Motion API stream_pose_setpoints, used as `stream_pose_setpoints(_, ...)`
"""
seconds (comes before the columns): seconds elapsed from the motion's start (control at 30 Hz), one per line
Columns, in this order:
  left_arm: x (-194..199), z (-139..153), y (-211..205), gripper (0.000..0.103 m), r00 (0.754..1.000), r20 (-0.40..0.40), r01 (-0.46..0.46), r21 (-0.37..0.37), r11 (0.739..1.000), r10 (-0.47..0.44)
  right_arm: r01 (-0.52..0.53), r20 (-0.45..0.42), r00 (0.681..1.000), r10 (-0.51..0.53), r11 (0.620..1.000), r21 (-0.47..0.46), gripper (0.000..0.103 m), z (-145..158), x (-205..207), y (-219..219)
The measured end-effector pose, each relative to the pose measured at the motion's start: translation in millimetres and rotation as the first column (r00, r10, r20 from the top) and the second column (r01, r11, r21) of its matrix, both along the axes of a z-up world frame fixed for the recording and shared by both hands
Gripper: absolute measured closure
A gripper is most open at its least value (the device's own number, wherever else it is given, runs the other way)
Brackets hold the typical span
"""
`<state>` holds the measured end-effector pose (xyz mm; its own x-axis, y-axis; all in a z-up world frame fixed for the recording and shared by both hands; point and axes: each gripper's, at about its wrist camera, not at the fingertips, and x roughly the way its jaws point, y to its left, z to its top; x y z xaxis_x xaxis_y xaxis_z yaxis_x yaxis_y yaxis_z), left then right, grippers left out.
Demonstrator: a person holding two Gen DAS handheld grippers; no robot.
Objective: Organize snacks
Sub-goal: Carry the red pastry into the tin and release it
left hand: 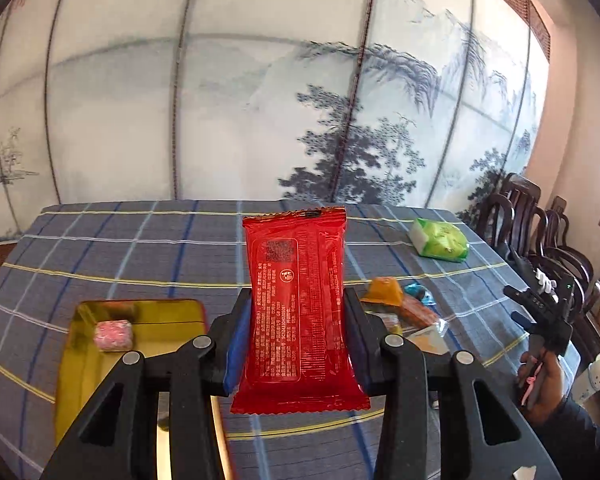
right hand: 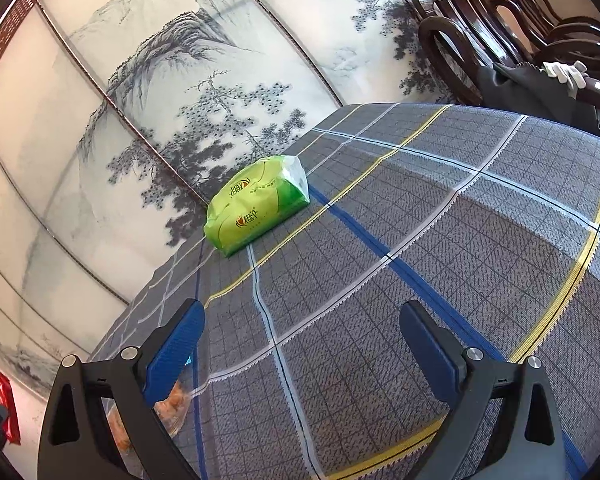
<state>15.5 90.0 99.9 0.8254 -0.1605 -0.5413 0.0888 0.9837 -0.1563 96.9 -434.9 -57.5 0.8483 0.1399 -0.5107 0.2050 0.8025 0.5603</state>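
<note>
The left gripper [left hand: 298, 336] has its jaws clamped on the long sides of a red snack packet [left hand: 298, 300], which hangs clear above the worktop [left hand: 140, 248], printed back toward the camera. Below and toward the worktop's near left corner sits a gold tray [left hand: 80, 360] with one pink wrapped sweet [left hand: 113, 334] in it. Judging by that, the step in hand is carrying the packet to the tray. To do it well, bring the packet over the bare part of the tray beside the sweet, lower it until it lies nearly flat, and only then part the jaws, so the slippery film does not slide off the rim. A small heap of other snacks [left hand: 400, 308] waits near the worktop's middle, and a green packet [right hand: 256, 210] lies by the far edge. The right gripper [right hand: 300, 344] hovers over bare cloth, jaws wide apart and holding nothing.
</note>
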Motion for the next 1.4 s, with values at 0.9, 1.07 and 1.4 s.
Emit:
stream_pose_setpoints(0.9, -55, -99, 111, 0.064, 0.96, -0.203, -0.196, 0.007, 0.98, 0.194, 0.027, -0.064, 0.998, -0.028, 0.999, -0.018, 0.005, -9, 4, 0)
stream_pose_setpoints(1.07, -48, -111, 115, 0.064, 0.949, -0.212, -0.231, 0.038, 0.972, 0.234, 0.026, -0.067, 0.997, -0.027, 0.999, -0.018, 0.005, -9, 5, 0)
stream_pose_setpoints(1.4, -21, -120, 129, 0.064, 0.914, -0.287, -0.27, 0.1, 0.958, 0.288, 0.024, -0.068, 0.997, -0.025, 1.0, -0.018, 0.005, -10, 5, 1)
